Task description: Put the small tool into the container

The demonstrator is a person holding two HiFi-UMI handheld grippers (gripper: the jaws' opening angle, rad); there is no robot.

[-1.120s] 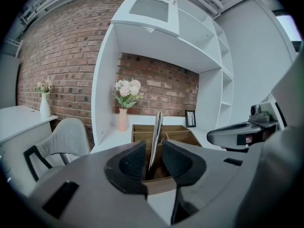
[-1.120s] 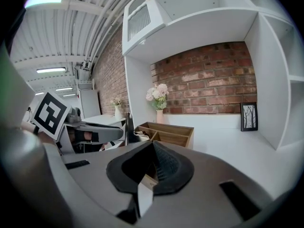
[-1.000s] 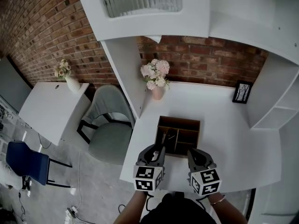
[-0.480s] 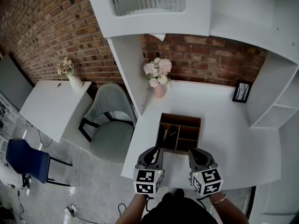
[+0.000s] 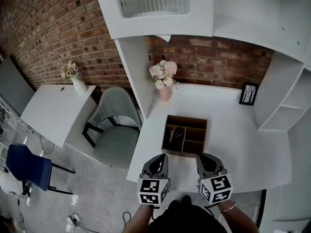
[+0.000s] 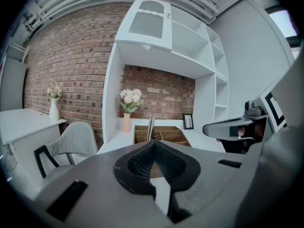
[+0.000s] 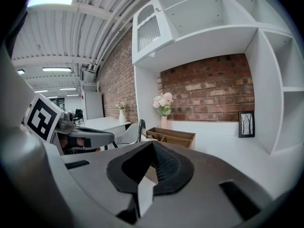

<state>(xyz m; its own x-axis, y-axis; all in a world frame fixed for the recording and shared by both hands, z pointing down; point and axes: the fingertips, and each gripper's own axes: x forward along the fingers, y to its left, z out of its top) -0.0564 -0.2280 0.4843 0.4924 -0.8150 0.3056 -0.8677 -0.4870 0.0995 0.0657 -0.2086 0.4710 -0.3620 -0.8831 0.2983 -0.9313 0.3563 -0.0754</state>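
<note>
**Both grippers closed and empty, tool lying in the box**

The left gripper (image 6: 153, 143) has just been closing its jaws. They now meet at the tips with nothing between them. The right gripper (image 7: 153, 143) shows its jaws together too, also empty.

In the head view both sit low in the middle of the frame, side by side and apart, at the lower edge of the white desk (image 5: 233, 144). The container (image 5: 187, 119), a wooden box with several compartments, lies just above them in the frame, roughly centred between the two.

The small tool (image 5: 171, 136) appears as a thin pale sliver in the box's left compartment, clear of both sets of fingers.

Farther up stand a vase of flowers (image 5: 164, 81) and, at the upper right, a small picture frame (image 5: 249, 93).
</note>
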